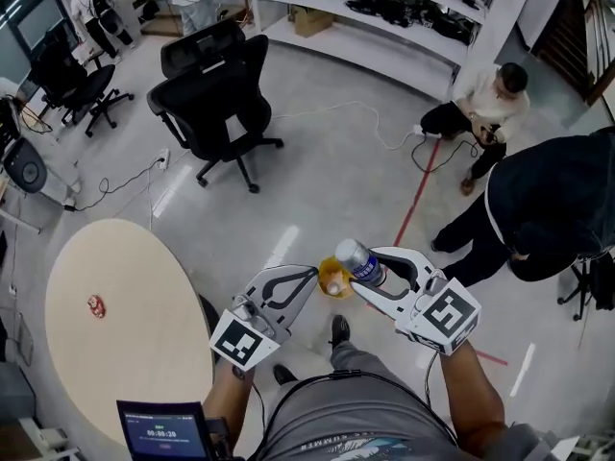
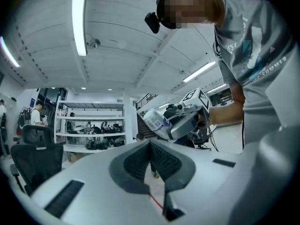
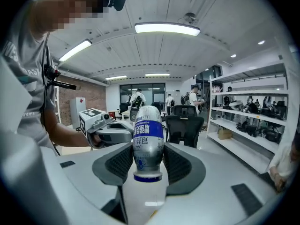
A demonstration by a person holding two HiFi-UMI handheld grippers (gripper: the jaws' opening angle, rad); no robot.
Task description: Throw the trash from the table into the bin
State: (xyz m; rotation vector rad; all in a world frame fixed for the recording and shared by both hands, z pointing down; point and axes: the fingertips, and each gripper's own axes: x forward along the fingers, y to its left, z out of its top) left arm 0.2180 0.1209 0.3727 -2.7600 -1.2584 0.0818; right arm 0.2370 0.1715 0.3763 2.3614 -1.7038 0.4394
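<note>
My right gripper (image 1: 369, 272) is shut on a silver bottle with a blue label (image 1: 358, 260); in the right gripper view the bottle (image 3: 148, 139) stands upright between the pads. A small yellow bin (image 1: 332, 279) sits on the floor directly under both grippers' tips. My left gripper (image 1: 309, 275) is beside it, shut with nothing in it, its pads meeting at the tips (image 2: 151, 145). One red scrap of trash (image 1: 96, 305) lies on the round beige table (image 1: 125, 353) at the left.
Black office chairs (image 1: 219, 99) stand ahead on the grey floor. One person crouches (image 1: 485, 109) by a cable and another in dark clothes (image 1: 548, 209) stands at the right. A red tape line (image 1: 415, 205) crosses the floor. A blue screen (image 1: 161, 432) sits near my left arm.
</note>
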